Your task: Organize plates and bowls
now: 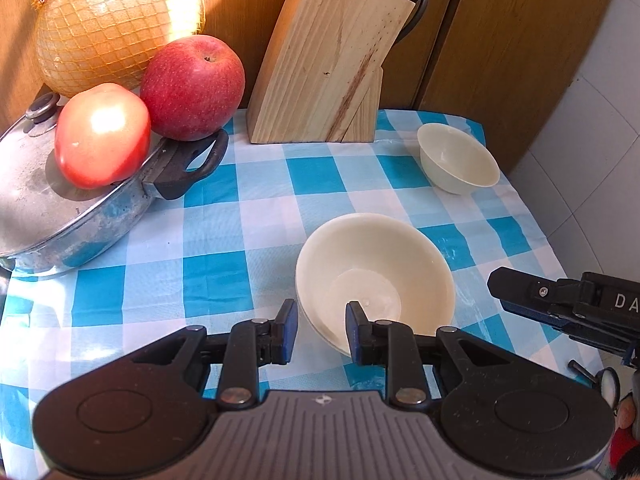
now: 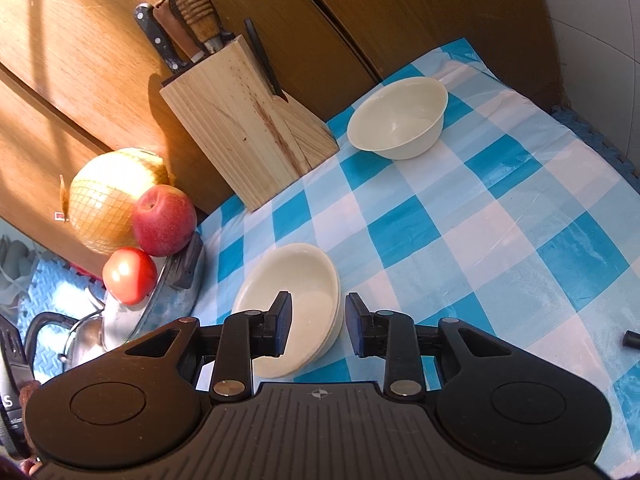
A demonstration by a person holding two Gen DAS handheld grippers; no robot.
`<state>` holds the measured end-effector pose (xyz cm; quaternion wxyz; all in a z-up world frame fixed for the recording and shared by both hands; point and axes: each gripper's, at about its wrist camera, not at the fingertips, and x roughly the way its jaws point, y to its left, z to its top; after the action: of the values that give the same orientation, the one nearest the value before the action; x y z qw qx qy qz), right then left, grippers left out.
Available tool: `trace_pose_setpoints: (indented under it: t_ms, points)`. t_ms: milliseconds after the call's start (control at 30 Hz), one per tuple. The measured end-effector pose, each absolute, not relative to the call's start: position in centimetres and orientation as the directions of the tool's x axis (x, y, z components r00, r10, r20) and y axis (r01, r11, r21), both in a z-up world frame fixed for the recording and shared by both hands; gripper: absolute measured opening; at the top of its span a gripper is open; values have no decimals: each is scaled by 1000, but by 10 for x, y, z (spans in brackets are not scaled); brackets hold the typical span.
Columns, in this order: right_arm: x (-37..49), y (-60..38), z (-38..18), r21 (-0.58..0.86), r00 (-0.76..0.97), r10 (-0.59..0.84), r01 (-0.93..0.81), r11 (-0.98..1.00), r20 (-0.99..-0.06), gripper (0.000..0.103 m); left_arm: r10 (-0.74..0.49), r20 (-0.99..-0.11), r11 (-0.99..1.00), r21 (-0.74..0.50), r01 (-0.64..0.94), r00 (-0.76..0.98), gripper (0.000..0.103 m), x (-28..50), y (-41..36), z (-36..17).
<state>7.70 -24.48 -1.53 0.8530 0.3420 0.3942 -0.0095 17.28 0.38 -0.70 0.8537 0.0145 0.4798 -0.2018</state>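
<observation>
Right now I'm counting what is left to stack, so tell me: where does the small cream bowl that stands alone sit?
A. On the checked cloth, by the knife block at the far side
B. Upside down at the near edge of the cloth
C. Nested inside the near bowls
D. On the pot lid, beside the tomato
A: the lone small cream bowl stands upright on the checked cloth, just beside the knife block, apart from the near bowls.

I see warm, hard sunlight raking in from the left, blowing out a glare spot on the tomato [image 1: 102, 136] and the netted pomelo [image 1: 116, 20]. The knife block [image 1: 324, 68] throws a crisp shadow. Focus is sharp (fisheye bends the edges, corners vignetted dark).
</observation>
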Motion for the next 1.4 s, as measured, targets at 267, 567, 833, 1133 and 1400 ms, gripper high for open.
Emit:
trace_pose_setpoints:
  t_ms: [267,567,833,1133,1400]
  points:
    - [78,-274,-9,593,725,205,331,734,-657,43,-378,-790,912,-228,341,483,20,183,1,10]
    - [101,-317,-11,559,741,76,432,708,-668,46,-473,-745,875,-337,346,470,26,210,-44,17]
    - [130,-337,-18,565,751,50,449,692,-659,47,-494,-739,863,-352,362,458,29,242,-99,4]
    - [162,-364,-40,592,742,75,466,658,-667,47,-453,-776,878,-304,369,439,31,282,-151,-12]
    - [184,-369,-51,596,736,96,457,661,-670,45,-412,-798,898,-275,343,440,31,301,-170,-30]
